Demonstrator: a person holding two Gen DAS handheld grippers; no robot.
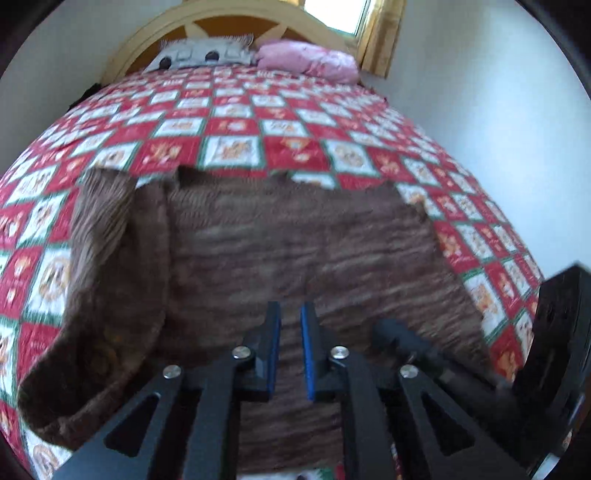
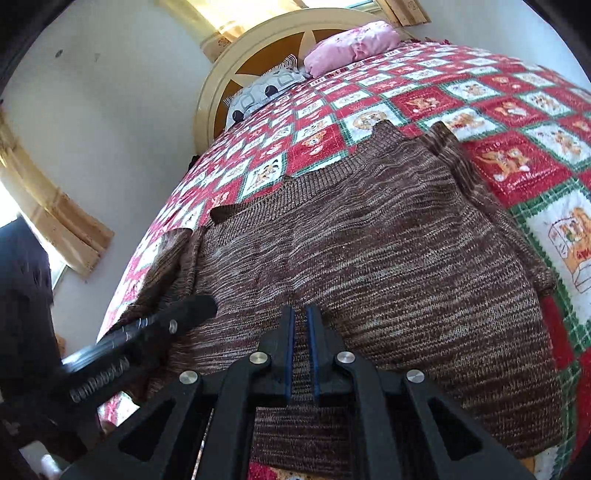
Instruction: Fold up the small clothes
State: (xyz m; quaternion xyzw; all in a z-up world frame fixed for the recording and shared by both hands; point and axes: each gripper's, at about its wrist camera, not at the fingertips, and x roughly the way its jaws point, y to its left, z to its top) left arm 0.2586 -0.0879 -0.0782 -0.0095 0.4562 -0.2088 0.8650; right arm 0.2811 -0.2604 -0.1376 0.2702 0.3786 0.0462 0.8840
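A brown knit sweater (image 1: 295, 240) lies flat on the quilt, a sleeve folded along its left side (image 1: 99, 266). It also shows in the right wrist view (image 2: 369, 258). My left gripper (image 1: 290, 314) hovers over the sweater's near hem, jaws a narrow gap apart, nothing clearly between them. My right gripper (image 2: 300, 314) is over the near hem too, jaws almost together; sweater fabric shows in the gap, and I cannot tell if it is pinched. The right gripper's body shows at the left view's right edge (image 1: 554, 332); the left gripper's handle shows in the right view (image 2: 147, 332).
The bed carries a red, white and green checked quilt (image 1: 258, 122). A grey patterned pillow (image 1: 199, 55) and a pink pillow (image 1: 306, 61) lie against the round wooden headboard (image 1: 147, 33). White walls flank the bed; a window (image 1: 336, 14) sits behind it.
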